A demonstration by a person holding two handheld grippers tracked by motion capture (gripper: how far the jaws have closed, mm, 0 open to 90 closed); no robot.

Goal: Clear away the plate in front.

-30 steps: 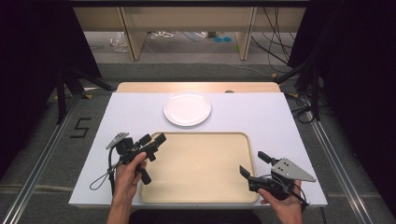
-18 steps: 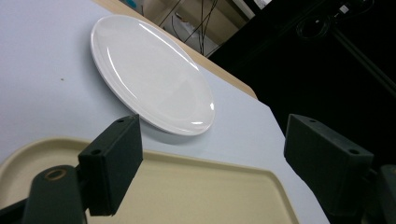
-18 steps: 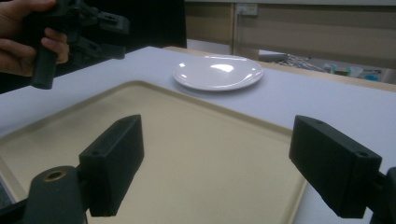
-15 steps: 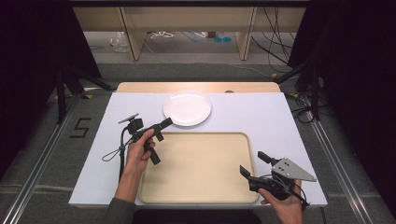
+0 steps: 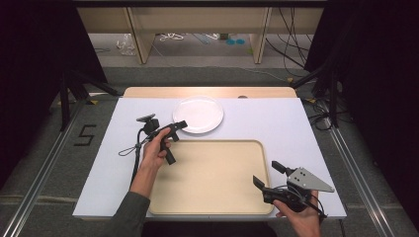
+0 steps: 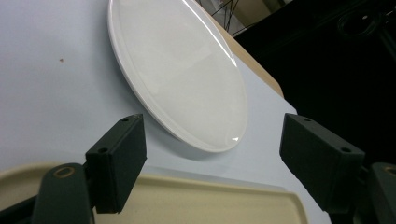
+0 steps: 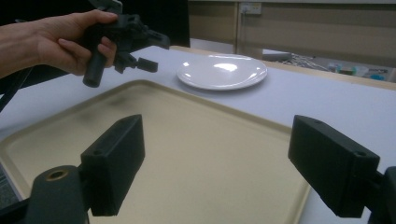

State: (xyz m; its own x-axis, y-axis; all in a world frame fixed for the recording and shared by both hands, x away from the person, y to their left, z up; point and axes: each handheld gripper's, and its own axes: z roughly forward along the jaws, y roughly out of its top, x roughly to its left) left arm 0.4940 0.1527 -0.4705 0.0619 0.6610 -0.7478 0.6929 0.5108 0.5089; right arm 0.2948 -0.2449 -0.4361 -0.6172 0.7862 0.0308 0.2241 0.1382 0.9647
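A white round plate [image 5: 197,114] lies empty on the white table sheet, just beyond the beige tray [image 5: 212,173]. My left gripper [image 5: 177,131] hovers open at the tray's far left corner, its jaws pointing at the plate's near left rim. In the left gripper view the plate [image 6: 182,70] lies just ahead of the open gripper [image 6: 215,140], nothing between the jaws. My right gripper [image 5: 268,174] rests open over the tray's near right corner. In the right gripper view the open gripper [image 7: 215,158] faces the empty tray [image 7: 210,116], the plate [image 7: 222,71] and the left gripper [image 7: 140,51].
The white sheet [image 5: 296,128] covers the table, with bare room to the right of the plate and tray. A wooden board [image 5: 148,92] edges the table's far side. A cable [image 5: 129,150] trails from the left gripper across the sheet.
My left gripper has moved forward and to the right, from beside the tray's left edge up to the plate's near rim. The right gripper has stayed put.
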